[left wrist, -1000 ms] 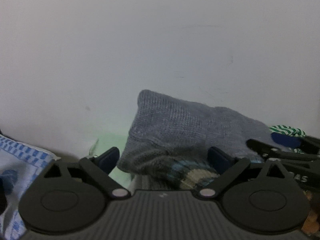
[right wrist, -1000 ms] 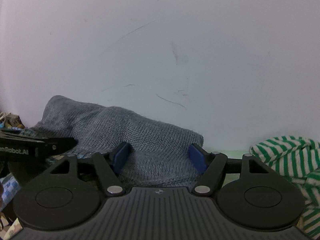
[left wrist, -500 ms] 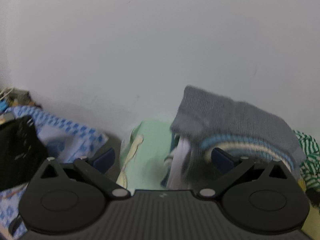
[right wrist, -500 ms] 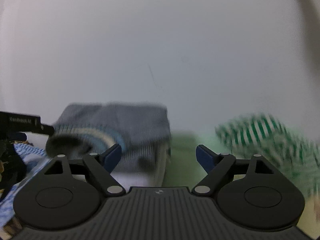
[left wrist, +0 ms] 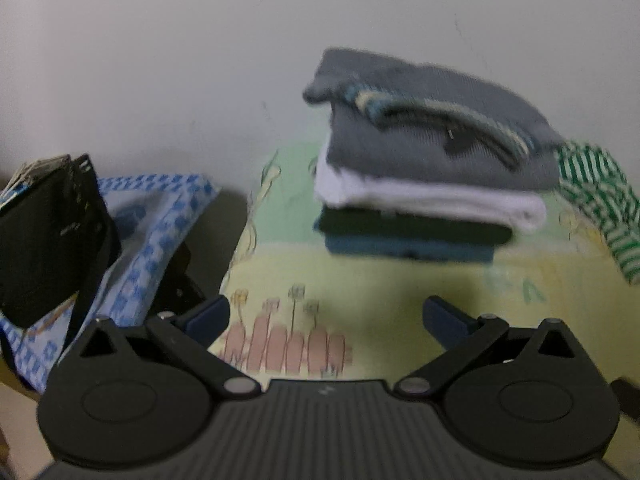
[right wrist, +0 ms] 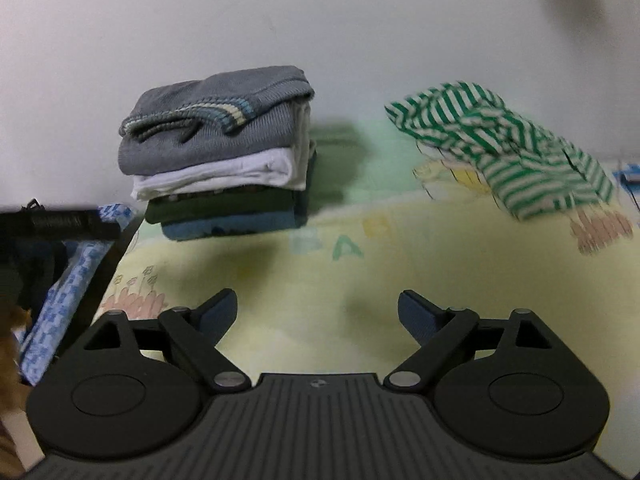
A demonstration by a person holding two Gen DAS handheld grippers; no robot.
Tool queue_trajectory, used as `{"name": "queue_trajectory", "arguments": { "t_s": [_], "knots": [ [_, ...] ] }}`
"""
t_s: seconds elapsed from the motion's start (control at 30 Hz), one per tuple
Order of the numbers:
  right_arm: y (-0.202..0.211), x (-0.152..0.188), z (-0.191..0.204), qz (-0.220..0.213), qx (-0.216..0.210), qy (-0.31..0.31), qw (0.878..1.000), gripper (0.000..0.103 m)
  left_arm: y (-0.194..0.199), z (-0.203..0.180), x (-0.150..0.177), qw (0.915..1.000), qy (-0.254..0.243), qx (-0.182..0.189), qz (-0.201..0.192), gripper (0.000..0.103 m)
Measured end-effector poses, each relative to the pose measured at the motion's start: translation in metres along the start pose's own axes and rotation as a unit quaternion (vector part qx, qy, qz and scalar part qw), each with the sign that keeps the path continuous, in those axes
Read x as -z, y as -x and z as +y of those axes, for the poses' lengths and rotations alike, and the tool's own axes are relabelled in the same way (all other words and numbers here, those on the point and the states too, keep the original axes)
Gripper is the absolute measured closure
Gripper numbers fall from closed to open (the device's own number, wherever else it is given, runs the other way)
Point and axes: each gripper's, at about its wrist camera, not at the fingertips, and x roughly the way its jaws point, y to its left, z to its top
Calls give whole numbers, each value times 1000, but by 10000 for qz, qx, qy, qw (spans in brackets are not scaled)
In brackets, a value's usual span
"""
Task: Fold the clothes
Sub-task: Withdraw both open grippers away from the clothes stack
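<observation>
Left gripper [left wrist: 326,318]: jaws spread wide, nothing between them, above the yellow sheet [left wrist: 400,280] at lower centre of the frame.
Right gripper [right wrist: 318,312]: also wide apart and holding nothing, over the same sheet [right wrist: 400,280].
Stack [right wrist: 220,156]: folded clothes, left of centre, against the wall [right wrist: 280,20]; in the left view it sits right of centre [left wrist: 420,176].
Sweater [right wrist: 216,124]: grey knit with a striped band, on top of the stack.
White piece [right wrist: 224,174]: just beneath the sweater; darker pieces lie below it.
Striped shirt [right wrist: 512,152]: green and white, crumpled, unfolded, upper right, well apart from the stack.
Checked cloth [left wrist: 152,216]: blue and white, at the left edge.
</observation>
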Motion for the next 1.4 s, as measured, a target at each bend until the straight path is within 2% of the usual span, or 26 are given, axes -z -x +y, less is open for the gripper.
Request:
{"name": "queue_trajectory", "arguments": {
  "t_s": [0.1,0.23,0.37,0.57,0.67,0.73,0.83,0.93,0.97,1.03,1.1,1.17,1.27,1.33,1.4],
  "knots": [
    [22,4,-6,-43,24,-318,9995,13,14,-7,17,9997,-130,-208,-27,1],
    [46,6,-22,-41,-52,-795,9968,13,29,-12,39,9995,-251,-209,-1,1],
    [71,12,-33,8,-223,-810,9965,13,47,-15,67,9983,-430,-398,73,1],
    [96,38,-30,318,-685,-112,9971,13,83,-19,127,9977,-475,-435,207,1],
    [105,63,-19,368,-502,793,9949,13,98,-22,163,9979,-361,-409,353,1],
    [112,80,-11,400,-377,1393,9887,13,110,-21,184,9982,-173,-417,394,1],
    [118,105,-2,476,-220,2136,9755,13,129,-21,213,9974,-14,-637,348,1],
    [120,127,5,907,-79,2628,9606,15,147,-22,234,9970,-38,-708,308,1],
    [122,131,4,1081,-190,2658,9577,16,153,-22,239,9970,-65,-719,272,1],
    [129,137,3,1339,-357,2703,9527,16,162,-21,244,9971,-146,-741,123,1],
    [137,141,0,1442,-305,2777,9493,16,164,-17,243,9974,-234,-675,70,1],
    [146,145,-2,1466,-118,2883,9462,16,163,-12,237,9980,-300,-549,93,1],
    [155,147,-5,1595,118,2716,9490,16,163,-4,230,9984,-399,-374,-112,1],
    [160,149,-3,1535,283,2686,9505,16,161,-2,224,9976,-535,-353,-273,1],
    [161,150,9,1219,600,2827,9495,16,156,-1,215,9965,-663,-316,-388,1]
  ]
}}
